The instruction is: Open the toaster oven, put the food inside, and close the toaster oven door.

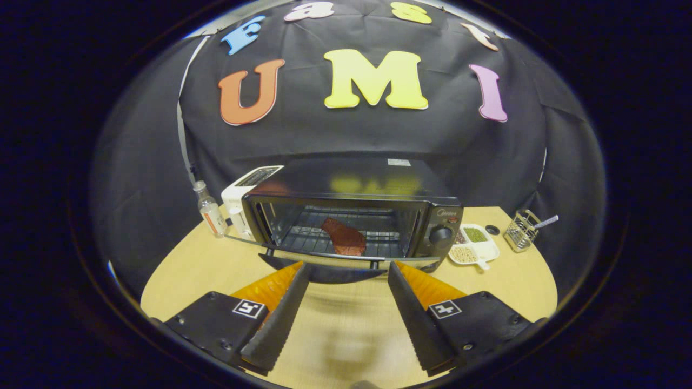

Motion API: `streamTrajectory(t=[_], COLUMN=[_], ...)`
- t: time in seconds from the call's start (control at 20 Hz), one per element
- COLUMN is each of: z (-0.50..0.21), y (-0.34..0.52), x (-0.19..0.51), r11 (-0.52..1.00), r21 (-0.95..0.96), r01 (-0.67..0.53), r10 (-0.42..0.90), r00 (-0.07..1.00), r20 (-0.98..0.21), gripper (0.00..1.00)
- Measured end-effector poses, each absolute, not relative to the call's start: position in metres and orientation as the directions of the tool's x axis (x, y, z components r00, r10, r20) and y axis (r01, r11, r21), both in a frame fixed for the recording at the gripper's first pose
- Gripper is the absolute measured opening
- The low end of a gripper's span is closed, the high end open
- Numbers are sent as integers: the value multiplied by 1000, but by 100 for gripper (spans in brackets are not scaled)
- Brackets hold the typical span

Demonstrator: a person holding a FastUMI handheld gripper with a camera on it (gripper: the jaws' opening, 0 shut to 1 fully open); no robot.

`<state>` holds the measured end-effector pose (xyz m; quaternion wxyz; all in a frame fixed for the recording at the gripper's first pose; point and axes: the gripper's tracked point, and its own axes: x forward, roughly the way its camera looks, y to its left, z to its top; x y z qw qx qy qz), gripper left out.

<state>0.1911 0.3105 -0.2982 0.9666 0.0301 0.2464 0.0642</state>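
Toaster oven [351,216], a black boxy metal one with a glass door, sits toward the back of the pale wooden tabletop [346,324], and its door [324,254] is dropped down flat toward me, hinged at the bottom so the mouth stays wide for loading. On the wire rack [378,236] inside lies the food, a reddish-brown slab that looks like a piece of meat [344,237], angled across the bars and well inside the opening, so my guess is that only closing the door is left.

From the camera riding on it, the tool [347,273] hangs just in front of the lowered door, its two black ribbed fingers [281,313] spread wide with nothing between them, released. The tips sit near the door's front edge, one to either side of its middle, pointing level at the oven; whether they touch it I cannot tell. That low, centred stance would suit getting under the door's lip to lift it.

Left of the oven stand a white slot toaster [243,197] and a small clear bottle [210,208]. To the right are a white divided dish of dried beans [474,244] and a wire mesh holder [520,231].
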Motion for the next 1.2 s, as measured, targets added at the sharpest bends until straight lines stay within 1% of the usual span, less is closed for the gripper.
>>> streamTrajectory(t=[0.2, 0.45, 0.7, 1.0, 1.2], z=[-313, -300, -292, -274, -228], y=[306, 310, 309, 301, 274], x=[193, 212, 228, 209, 183], r11=[990, 993, 994, 994, 995], r21=[108, 83, 77, 82, 69], r01=[-87, -87, -77, -66, -65], r10=[131, 116, 104, 96, 88], r00=[849, 876, 882, 885, 910], r20=[-511, -469, -460, -456, -405], gripper=[95, 95, 95, 95, 96])
